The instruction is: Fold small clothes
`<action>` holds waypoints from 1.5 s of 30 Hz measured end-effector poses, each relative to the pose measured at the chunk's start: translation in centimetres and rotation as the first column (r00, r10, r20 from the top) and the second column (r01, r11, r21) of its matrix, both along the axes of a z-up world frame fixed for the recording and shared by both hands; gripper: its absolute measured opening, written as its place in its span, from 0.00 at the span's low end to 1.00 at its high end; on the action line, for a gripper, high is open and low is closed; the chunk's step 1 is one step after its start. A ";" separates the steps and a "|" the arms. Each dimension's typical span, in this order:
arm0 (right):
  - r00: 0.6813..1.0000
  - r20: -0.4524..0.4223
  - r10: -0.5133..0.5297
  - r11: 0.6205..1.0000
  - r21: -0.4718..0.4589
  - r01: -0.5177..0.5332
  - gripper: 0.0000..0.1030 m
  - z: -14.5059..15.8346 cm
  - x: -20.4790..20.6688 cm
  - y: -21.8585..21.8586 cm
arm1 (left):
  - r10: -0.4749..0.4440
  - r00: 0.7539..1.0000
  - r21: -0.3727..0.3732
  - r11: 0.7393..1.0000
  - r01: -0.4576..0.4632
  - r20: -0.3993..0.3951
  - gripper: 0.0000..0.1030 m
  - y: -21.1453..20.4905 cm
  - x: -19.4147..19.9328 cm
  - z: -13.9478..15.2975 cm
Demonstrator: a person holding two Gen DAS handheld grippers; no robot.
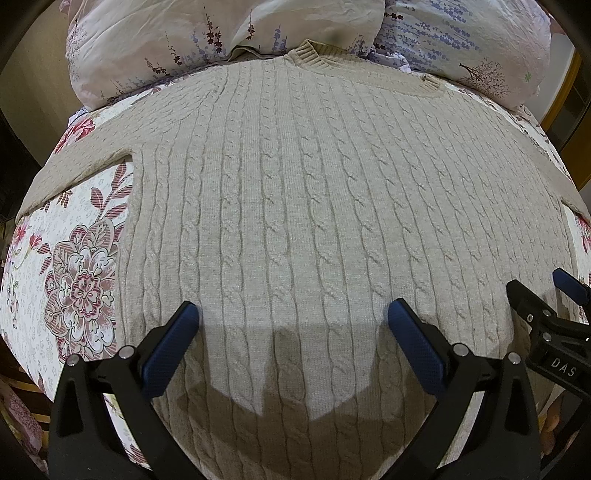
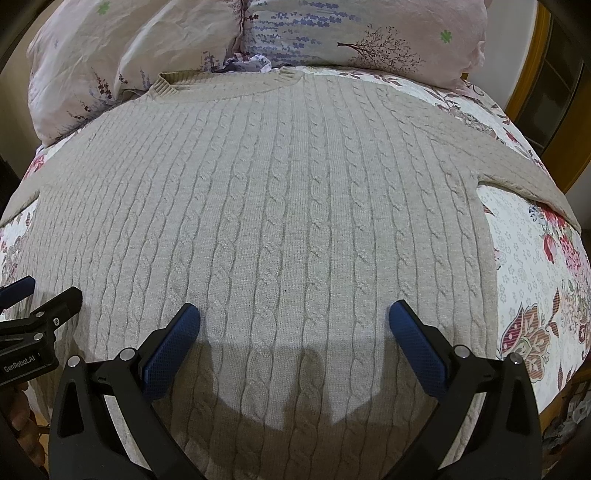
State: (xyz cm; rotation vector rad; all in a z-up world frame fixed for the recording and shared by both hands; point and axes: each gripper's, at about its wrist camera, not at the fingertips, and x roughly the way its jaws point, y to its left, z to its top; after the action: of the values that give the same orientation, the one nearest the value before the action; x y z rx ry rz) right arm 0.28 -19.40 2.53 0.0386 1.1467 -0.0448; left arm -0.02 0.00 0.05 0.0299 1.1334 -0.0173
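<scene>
A beige cable-knit sweater [image 1: 295, 206] lies flat on a floral bedspread, its collar at the far end and its sleeves spread to both sides. It also fills the right wrist view [image 2: 280, 221]. My left gripper [image 1: 293, 314] is open and empty, hovering over the lower left part of the sweater. My right gripper [image 2: 294, 314] is open and empty over the lower right part. The right gripper also shows at the right edge of the left wrist view [image 1: 543, 302]. The left gripper shows at the left edge of the right wrist view [image 2: 40, 295].
The floral bedspread [image 1: 74, 266] shows beside the sweater on the left and on the right [image 2: 535, 277]. Flowered pillows [image 1: 221, 33] lie behind the collar, also in the right wrist view [image 2: 332, 33]. A wooden frame [image 2: 532, 74] stands at the far right.
</scene>
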 end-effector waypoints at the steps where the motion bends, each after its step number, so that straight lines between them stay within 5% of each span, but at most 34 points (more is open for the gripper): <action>1: 1.000 -0.002 0.001 1.000 0.000 -0.001 0.99 0.0 0.0 0.0 | 0.000 1.000 0.000 1.000 0.000 0.000 0.98 0.0 0.0 0.0; 14: 0.997 0.002 0.077 0.996 0.042 -0.077 0.99 0.4 -0.2 -1.0 | -0.028 1.000 -0.003 1.000 0.028 0.003 0.98 0.1 0.0 0.1; 18: 0.996 0.061 -0.071 0.984 0.171 0.060 0.99 2.1 0.7 -7.5 | -0.029 1.000 -0.004 1.000 0.029 0.003 0.98 0.1 0.1 0.1; 20: 0.967 0.098 -0.236 0.949 0.238 0.207 0.99 3.2 1.5 -14.2 | -0.031 0.999 -0.003 1.000 0.031 0.014 0.98 0.1 0.1 0.1; 23: 0.866 0.084 -0.493 0.831 0.339 0.441 0.89 3.7 2.0 -25.3 | -0.033 0.999 -0.002 0.999 0.033 0.042 0.98 0.1 -0.3 0.0; 25: 0.749 0.041 -0.661 0.690 0.426 0.586 0.77 3.2 1.5 -33.7 | -0.029 0.999 -0.003 1.000 0.029 0.042 0.98 0.1 -0.3 0.1; 29: 0.542 -0.047 -0.839 0.460 0.473 0.752 0.65 1.3 0.0 -42.9 | 0.059 0.996 -0.077 0.996 -0.053 0.071 0.98 1.7 -0.1 1.3; 31: 0.493 -0.046 -0.869 0.402 0.515 0.757 0.58 0.8 -0.6 -45.0 | 0.123 0.988 -0.131 0.985 -0.109 0.098 0.98 3.4 0.2 2.1; 32: 0.499 -0.051 -0.865 0.409 0.505 0.760 0.55 0.6 -0.3 -45.5 | 0.157 0.982 -0.156 0.978 -0.139 0.108 0.98 4.5 0.3 2.4; 34: 0.527 -0.039 -0.849 0.446 0.483 0.754 0.19 0.3 0.9 -45.1 | 0.240 0.963 -0.206 0.955 -0.212 0.123 0.98 7.4 0.9 3.0; 38: 0.555 0.026 -0.832 0.517 0.400 0.757 0.08 1.0 2.5 -44.5 | 0.415 0.896 -0.253 0.894 -0.369 0.160 0.98 14.1 1.8 4.0; 42: 0.701 0.250 -0.668 0.737 0.352 0.577 0.07 6.8 6.4 -37.8 | 0.581 0.788 -0.316 0.801 -0.509 0.202 0.98 21.9 2.3 5.2; 45: 0.810 0.382 -0.445 0.881 0.347 0.320 0.07 11.4 9.1 -27.5 | 0.664 0.723 -0.344 0.735 -0.585 0.191 0.98 27.1 3.2 5.3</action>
State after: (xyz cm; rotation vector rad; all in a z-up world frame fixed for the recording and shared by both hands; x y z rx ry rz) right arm 9.38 -46.95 13.95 0.5056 0.6497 -0.2338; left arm 3.21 27.07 5.34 -0.5841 0.7734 0.4430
